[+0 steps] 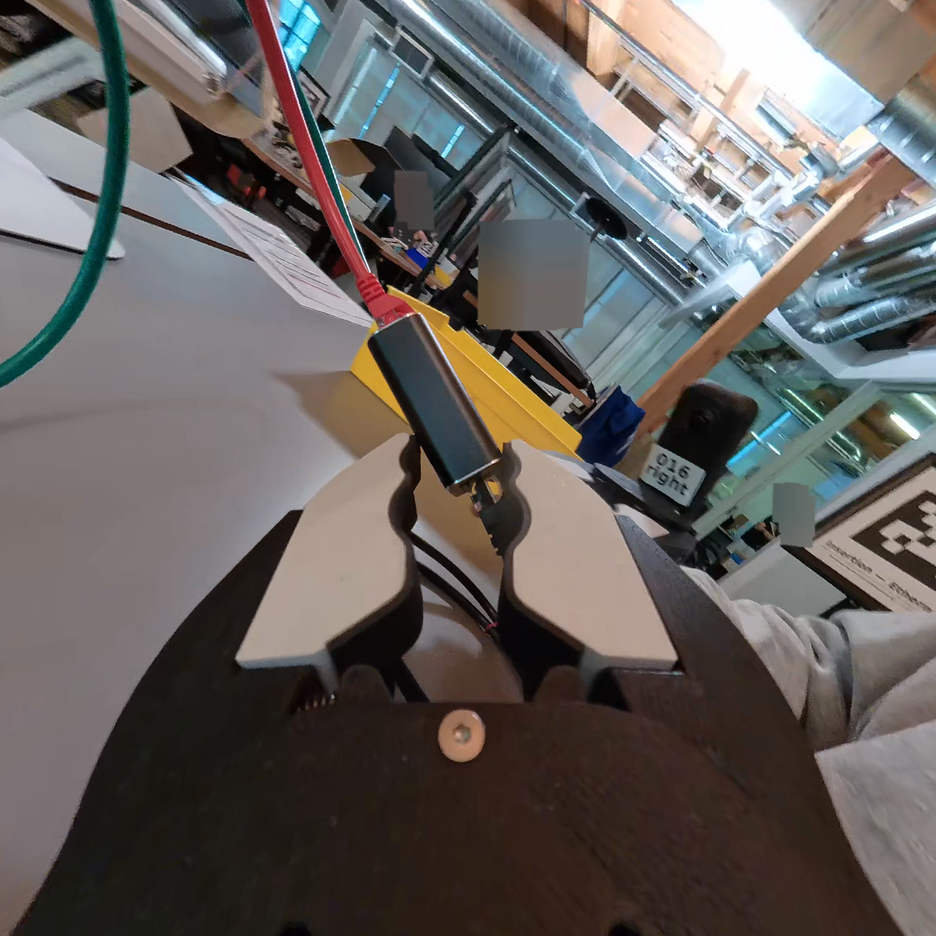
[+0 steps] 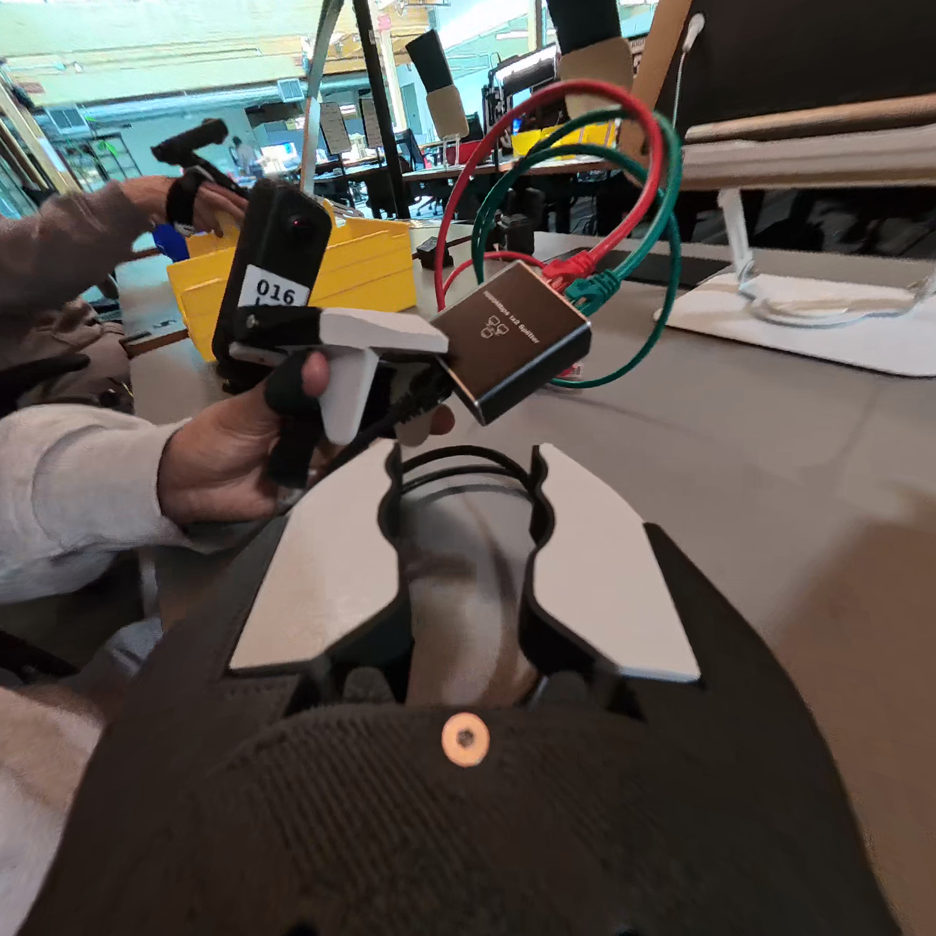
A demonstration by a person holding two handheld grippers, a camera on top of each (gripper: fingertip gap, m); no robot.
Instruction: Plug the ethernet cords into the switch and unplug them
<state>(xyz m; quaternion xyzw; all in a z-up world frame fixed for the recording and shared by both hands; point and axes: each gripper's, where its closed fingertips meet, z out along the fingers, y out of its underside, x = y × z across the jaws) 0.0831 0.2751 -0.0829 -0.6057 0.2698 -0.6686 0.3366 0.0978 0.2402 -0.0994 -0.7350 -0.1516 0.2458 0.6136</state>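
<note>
Two cords, one red cord (image 2: 651, 167) and one green cord (image 2: 671, 283), were plugged side by side into the far end of the switch (image 2: 511, 339), which I held off the table (image 2: 709, 456) with the left gripper (image 1: 458, 481) clenched on its near end, where a black cord (image 1: 494, 521) entered between the fingers. My right gripper (image 2: 463, 473) stood released and empty, just below and near the switch, its fingers apart. A yellow bin (image 2: 369, 263) sat beyond the left gripper, behind its wrist camera (image 2: 273, 273).
</note>
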